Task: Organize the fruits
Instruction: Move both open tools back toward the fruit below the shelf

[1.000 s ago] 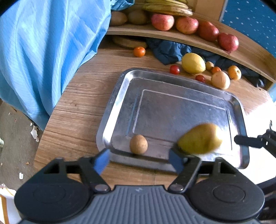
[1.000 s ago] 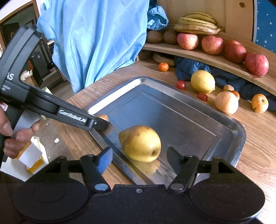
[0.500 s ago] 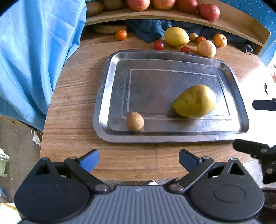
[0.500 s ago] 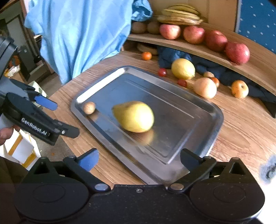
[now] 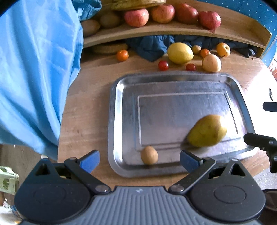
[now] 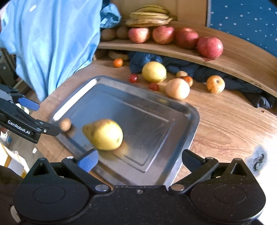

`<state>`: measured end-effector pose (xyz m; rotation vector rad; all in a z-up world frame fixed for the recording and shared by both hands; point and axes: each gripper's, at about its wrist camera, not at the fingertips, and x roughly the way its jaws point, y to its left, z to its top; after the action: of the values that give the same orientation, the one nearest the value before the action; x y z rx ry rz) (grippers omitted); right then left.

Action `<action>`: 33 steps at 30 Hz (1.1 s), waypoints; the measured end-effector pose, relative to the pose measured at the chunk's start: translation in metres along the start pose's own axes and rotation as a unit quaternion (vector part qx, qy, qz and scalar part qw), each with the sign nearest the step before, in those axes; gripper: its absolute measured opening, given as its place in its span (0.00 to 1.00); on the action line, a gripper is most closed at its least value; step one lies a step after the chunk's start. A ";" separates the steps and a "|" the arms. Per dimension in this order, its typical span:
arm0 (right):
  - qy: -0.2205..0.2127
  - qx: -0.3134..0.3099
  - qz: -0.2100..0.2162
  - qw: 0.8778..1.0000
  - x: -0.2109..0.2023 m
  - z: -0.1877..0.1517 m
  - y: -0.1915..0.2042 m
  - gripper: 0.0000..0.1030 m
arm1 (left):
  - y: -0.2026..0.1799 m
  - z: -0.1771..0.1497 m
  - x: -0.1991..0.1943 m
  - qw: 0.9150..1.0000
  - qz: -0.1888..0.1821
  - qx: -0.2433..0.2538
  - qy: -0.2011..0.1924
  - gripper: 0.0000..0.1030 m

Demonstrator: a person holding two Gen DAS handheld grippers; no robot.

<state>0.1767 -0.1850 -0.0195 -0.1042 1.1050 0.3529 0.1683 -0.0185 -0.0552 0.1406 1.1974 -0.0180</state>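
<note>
While both my claws hang over the near edge of the metal tray (image 5: pixel 119 97), the tray holds two things: a yellow-green pear (image 5: pixel 206 133) lying on its side, blurred, in the near right part of the recessed floor, and a small brown round fruit (image 5: pixel 149 155) near the front rim, apart from the pear. Rest of the tray floor is bare metal.

My left gripper (image 5: pixel 139 161): jaws have just been opening, now spread wide, pads touching nothing; the brown fruit sits on the tray between and beyond the tips. My right gripper (image 6: pixel 138 159): same, jaws have just been opening, wide apart, nothing pinched; the pear lies just beyond its left blue pad.

Wooden table (image 5: pixel 86 107) under the tray. Beyond the far rim, loose on the wood: a lemon (image 5: pixel 180 53), two cherry tomatoes (image 5: pixel 163 65), a pale round fruit (image 5: pixel 211 63), a small orange (image 5: pixel 122 55), a yellow-orange fruit (image 5: pixel 223 49). Dark blue cloth (image 5: pixel 150 45) bunched behind them, under a curved wooden shelf (image 5: pixel 173 30). Shelf carries a row of red apples (image 5: pixel 136 17), brown kiwis (image 6: pixel 108 33) at its left end, and bananas (image 6: pixel 148 16) stacked behind. Light blue fabric (image 5: pixel 34 69) hangs at the left.
</note>
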 end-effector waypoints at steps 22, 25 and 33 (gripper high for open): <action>-0.019 0.051 -0.039 0.998 0.024 0.038 0.003 0.99 | 0.035 0.074 0.025 0.999 0.010 0.003 -0.036 0.99; -0.016 0.050 -0.039 0.998 0.030 0.044 0.008 0.99 | 0.042 0.080 0.031 0.999 0.010 -0.003 -0.035 0.99; -0.014 0.042 -0.041 0.998 0.045 0.064 0.018 0.99 | 0.058 0.098 0.047 0.999 0.007 -0.005 -0.034 0.99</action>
<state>0.2433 -0.1414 -0.0294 -0.0701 1.0839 0.2347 0.2813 0.0302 -0.0586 0.1391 1.1276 -0.0052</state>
